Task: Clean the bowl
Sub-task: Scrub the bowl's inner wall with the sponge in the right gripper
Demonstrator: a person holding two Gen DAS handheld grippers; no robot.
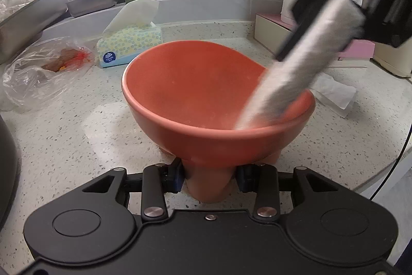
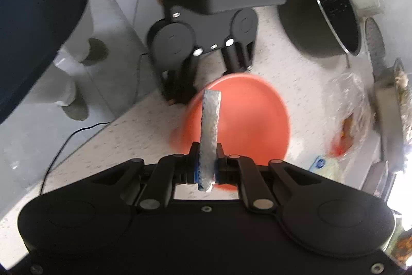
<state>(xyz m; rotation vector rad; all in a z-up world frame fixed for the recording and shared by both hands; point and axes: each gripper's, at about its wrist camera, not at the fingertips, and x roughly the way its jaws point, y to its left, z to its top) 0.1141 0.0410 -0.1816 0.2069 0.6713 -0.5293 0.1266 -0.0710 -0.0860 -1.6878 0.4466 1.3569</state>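
The tissue box (image 1: 130, 45) on the tabletop (image 1: 77, 141) bears a round blue logo with small white lettering, too small to read. The dark pot (image 2: 332, 4) has pale scale marks on its inner wall, also unreadable. No other text shows.

Left gripper (image 1: 209, 178) angled down, fingers clamped on bowl foot. Right gripper (image 2: 207, 168) steeply down, fingers pinching sponge.
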